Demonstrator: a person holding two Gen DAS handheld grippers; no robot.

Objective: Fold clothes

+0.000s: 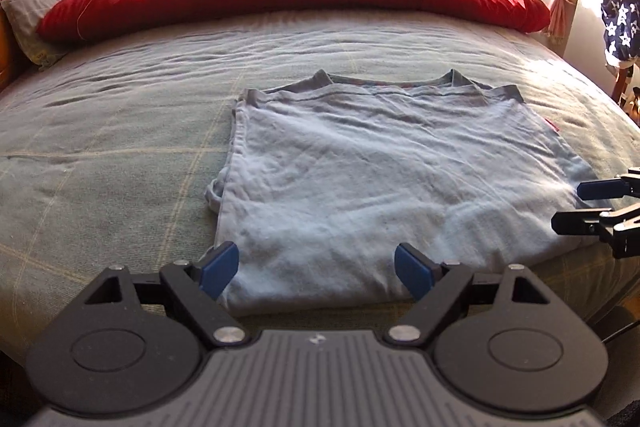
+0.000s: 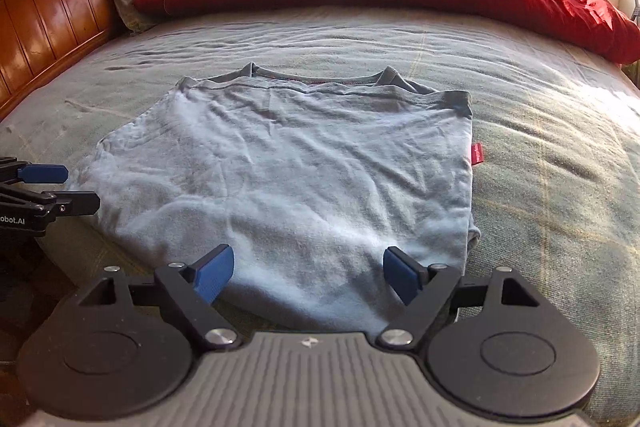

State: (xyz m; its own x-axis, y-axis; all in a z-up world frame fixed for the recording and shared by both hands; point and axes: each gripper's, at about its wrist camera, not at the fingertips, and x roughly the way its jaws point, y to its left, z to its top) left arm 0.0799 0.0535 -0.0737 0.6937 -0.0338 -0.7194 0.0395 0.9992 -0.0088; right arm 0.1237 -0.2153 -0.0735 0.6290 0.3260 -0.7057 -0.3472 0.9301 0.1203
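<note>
A pale blue T-shirt [image 1: 380,179] lies flat on a bed — sides folded in to make a rumpled rectangle, grey collar at the far end, hem nearest, a small red tag on its right edge.

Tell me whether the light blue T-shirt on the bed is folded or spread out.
Partly folded. The light blue T-shirt lies flat with its sides tucked in; no sleeves stick out, and layered edges show near the collar.
</note>
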